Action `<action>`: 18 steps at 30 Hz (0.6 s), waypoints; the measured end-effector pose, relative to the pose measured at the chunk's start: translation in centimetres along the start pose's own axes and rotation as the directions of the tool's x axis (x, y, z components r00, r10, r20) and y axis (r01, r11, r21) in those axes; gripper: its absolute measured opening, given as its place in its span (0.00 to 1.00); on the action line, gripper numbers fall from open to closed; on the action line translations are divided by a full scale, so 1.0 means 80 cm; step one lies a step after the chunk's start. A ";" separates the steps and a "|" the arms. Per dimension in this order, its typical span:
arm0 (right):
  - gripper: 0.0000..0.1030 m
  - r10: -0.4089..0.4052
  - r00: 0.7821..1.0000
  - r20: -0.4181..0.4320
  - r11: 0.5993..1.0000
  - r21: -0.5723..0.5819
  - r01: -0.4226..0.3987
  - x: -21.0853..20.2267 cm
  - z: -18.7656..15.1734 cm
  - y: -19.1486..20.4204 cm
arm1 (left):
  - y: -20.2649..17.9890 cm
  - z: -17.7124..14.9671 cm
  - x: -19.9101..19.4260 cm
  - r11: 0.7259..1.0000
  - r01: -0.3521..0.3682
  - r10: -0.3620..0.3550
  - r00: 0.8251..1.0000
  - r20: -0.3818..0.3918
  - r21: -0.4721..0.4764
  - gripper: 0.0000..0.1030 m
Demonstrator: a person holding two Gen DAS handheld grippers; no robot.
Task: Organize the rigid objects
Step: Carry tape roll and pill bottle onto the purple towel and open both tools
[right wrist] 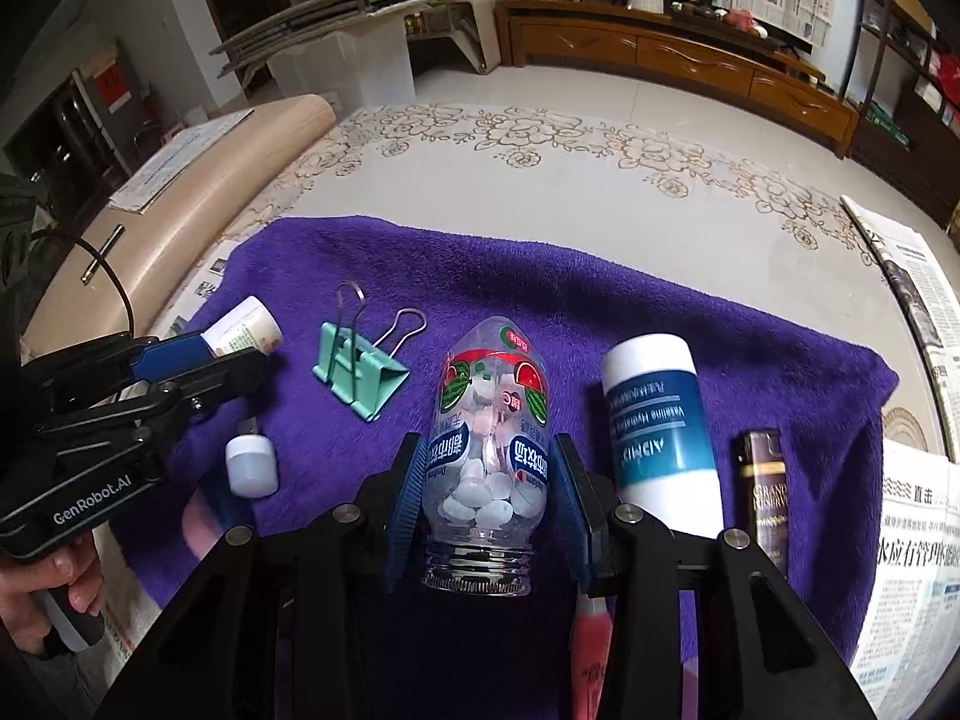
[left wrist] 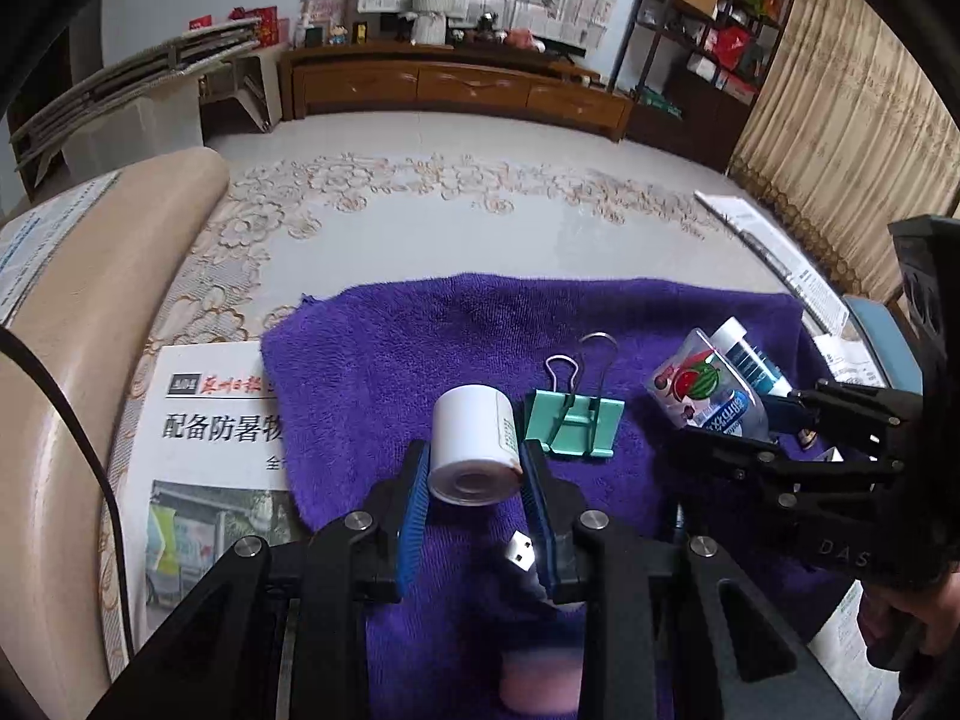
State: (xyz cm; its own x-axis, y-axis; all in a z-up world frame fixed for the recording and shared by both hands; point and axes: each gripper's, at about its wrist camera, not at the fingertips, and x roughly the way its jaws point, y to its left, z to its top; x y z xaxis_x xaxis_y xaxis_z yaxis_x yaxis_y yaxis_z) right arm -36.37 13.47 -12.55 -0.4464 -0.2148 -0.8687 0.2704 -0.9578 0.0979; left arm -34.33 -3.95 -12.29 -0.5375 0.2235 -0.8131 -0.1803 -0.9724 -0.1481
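On a purple towel lie several small objects. My left gripper is shut on a white cylindrical bottle that lies on its side, its blue pads pressed to both flanks. The right wrist view shows that same gripper at the left. My right gripper is shut on a clear candy bottle with a watermelon label, its open neck toward the camera. A green binder clip sits between the two bottles.
A white and blue tube and a brown lighter lie right of the candy bottle. A small white cap, a USB plug and a pink object lie near me. Newspapers flank the towel.
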 end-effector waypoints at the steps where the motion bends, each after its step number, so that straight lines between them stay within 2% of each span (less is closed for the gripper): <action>1: 0.40 -0.007 1.000 -0.004 1.000 0.001 0.007 0.003 0.001 0.000 | -0.001 0.001 0.003 1.000 -0.004 0.004 1.000 -0.004 0.005 0.28; 10: 0.40 -0.029 0.999 -0.031 0.998 -0.058 0.027 0.014 0.006 0.001 | -0.008 0.006 0.018 0.996 -0.031 0.036 0.997 -0.061 0.087 0.28; 18: 0.41 0.007 0.999 -0.041 0.993 -0.117 -0.011 0.014 0.004 -0.003 | -0.016 0.004 0.024 0.983 -0.044 0.060 0.995 -0.083 0.179 0.28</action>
State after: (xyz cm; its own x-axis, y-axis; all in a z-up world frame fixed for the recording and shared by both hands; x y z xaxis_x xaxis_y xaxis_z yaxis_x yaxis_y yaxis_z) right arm -37.21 13.37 -13.37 -0.4091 -0.2131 -0.8873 0.3731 -0.9264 0.0504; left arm -35.40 -2.22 -13.45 -0.4774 0.1587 -0.8642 -0.3010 -0.9536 -0.0088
